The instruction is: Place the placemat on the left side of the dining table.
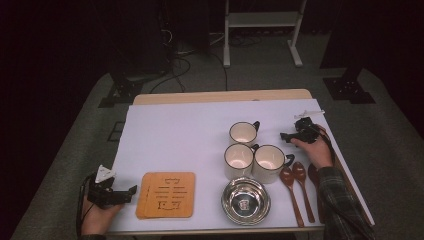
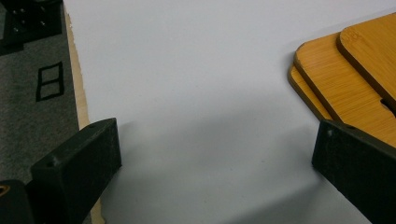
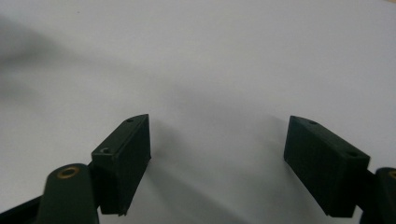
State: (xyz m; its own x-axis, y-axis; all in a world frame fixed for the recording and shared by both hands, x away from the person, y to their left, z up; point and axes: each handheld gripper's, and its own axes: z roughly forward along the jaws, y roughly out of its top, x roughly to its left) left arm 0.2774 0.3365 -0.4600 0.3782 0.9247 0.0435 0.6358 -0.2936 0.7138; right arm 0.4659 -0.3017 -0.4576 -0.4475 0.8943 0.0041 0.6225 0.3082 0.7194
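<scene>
A: Left gripper?
B: Fingers wide apart, empty, beside stacked square bamboo coasters on the white surface.
A: Right gripper?
B: Fingers apart, holding nothing, near three cream mugs.
A: Remainder?
B: One steel bowl, three brown wooden spoons.

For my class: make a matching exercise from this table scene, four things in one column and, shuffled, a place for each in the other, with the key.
Things:
1. steel bowl
2. wooden coasters
3. wooden spoons
4. three mugs

Places:
A. near the left gripper
B. just behind the steel bowl
C. front edge, between coasters and spoons
D. front right, beside the person's right forearm

Pairs: 1-C, 2-A, 3-D, 4-B
</scene>
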